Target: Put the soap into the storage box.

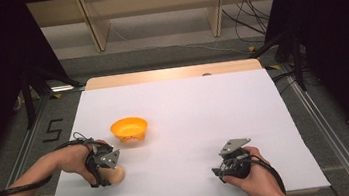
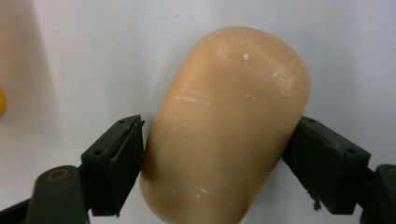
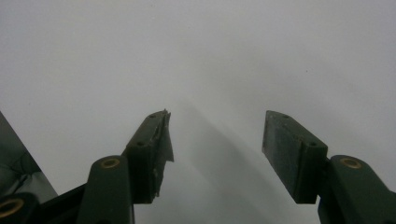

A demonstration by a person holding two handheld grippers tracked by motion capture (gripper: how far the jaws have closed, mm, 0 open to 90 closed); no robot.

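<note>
tan bread-like roll (image 2: 229,126) lies near the table's front left, just short of the orange bowl (image 1: 129,128); my left gripper (image 2: 215,158) clasps its sides, apparently for lifting. my right gripper (image 3: 217,140) rests spread, empty.

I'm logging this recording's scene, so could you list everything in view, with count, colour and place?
Bowl: one, orange-yellow, left-centre of the table, beyond the left gripper.
Rounded tan object: one, peach-tan, scuffed, near the table's front left, between the left gripper's jaws.
Table: one, white top with a wooden strip at the far edge.
Cables: several, dark, on the floor behind the table at the right.
Floor marking "5": one, black, left of the table.
Left gripper: one, black, jaws around the tan object, right jaw touching it, left jaw at its edge.
Right gripper: one, black, jaws open over bare table, front right.
Hands: two, one holding each gripper.
</note>
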